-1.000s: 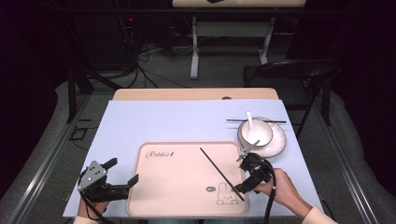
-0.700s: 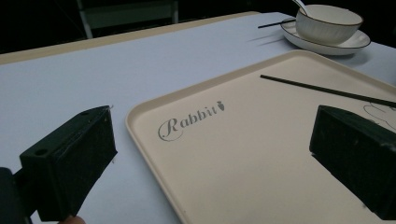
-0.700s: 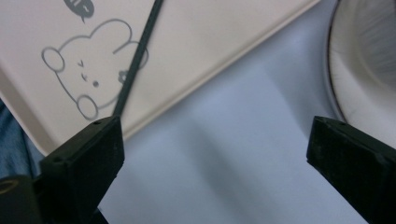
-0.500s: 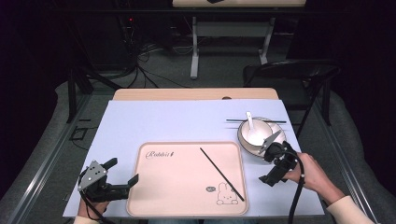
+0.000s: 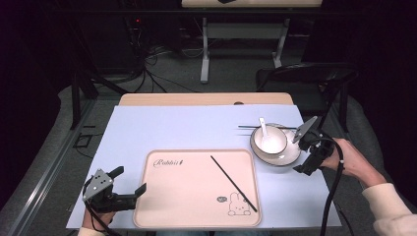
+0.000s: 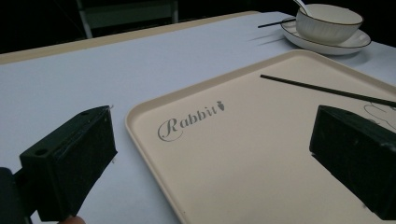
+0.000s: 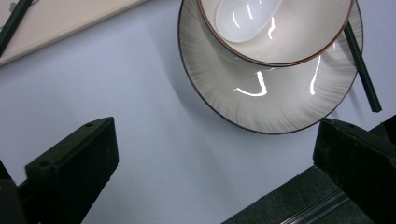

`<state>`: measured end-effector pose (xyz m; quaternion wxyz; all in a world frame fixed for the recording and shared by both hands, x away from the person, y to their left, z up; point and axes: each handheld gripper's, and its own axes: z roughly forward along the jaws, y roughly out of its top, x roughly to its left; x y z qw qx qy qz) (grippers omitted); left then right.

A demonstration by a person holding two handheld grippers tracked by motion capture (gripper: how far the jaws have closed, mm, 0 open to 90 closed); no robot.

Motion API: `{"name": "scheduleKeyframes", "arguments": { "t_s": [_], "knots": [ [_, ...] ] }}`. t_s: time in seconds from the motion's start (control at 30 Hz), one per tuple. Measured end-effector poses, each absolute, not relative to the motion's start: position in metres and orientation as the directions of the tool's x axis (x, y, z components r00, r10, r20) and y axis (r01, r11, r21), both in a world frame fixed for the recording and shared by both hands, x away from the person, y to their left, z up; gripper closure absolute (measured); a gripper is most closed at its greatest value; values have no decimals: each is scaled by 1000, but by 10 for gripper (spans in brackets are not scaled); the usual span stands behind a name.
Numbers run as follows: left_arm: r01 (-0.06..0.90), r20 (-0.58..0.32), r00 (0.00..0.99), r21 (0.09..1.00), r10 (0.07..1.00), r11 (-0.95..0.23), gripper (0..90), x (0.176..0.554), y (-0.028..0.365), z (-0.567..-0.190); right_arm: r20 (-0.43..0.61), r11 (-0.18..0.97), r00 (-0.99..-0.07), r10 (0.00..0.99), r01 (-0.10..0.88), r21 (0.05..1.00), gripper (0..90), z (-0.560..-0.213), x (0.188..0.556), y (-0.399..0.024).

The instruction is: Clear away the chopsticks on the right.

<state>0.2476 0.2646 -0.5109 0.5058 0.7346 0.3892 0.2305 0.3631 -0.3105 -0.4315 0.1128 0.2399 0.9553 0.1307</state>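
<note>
Both hand-held grippers, left and right, gape empty: one chopstick on one tray, another chopstick by one bowl.

On my tray I read "Rabbit" in grey script with a small carrot after it, near the tray's far left corner. By its near right corner is a drawn rabbit; its speech bubble is too small to read.

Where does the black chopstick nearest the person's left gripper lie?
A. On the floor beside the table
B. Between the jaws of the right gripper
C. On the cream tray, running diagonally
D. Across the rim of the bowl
C: the chopstick lies slantwise on the tray, no gripper touching it.
</note>
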Motion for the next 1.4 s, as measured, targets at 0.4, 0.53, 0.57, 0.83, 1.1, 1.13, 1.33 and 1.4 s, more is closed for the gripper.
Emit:
{"name": "scheduleKeyframes", "arguments": {
  "t_s": [0.4, 0.53, 0.57, 0.83, 1.1, 1.13, 1.33, 1.4],
  "knots": [
    [341, -58, 590, 922, 805, -184, 1, 248, 265, -511, -225, 871, -862, 455, 378, 314, 0, -417, 403, -327],
    [341, -58, 594, 922, 803, -185, 1, 249, 265, -512, -238, 875, -861, 449, 370, 314, 0, -413, 415, -330],
    [340, -57, 595, 922, 802, -187, 1, 249, 264, -512, -239, 876, -863, 446, 366, 313, 0, -412, 417, -330],
    [341, -57, 594, 921, 802, -186, 1, 249, 265, -512, -243, 891, -871, 427, 359, 279, 0, -419, 439, -331],
    [343, -53, 595, 919, 802, -194, 1, 249, 264, -512, -255, 907, -881, 400, 340, 248, 0, -432, 462, -334],
    [343, -52, 594, 919, 803, -194, 1, 249, 264, -512, -250, 900, -875, 415, 356, 250, 0, -433, 465, -335],
    [345, -54, 597, 918, 801, -196, 1, 249, 265, -512, -278, 910, -873, 400, 343, 231, 0, -441, 481, -333],
    [343, -54, 596, 919, 801, -193, 1, 249, 265, -512, -286, 916, -874, 392, 345, 202, 1, -446, 485, -331]
  ]
}}
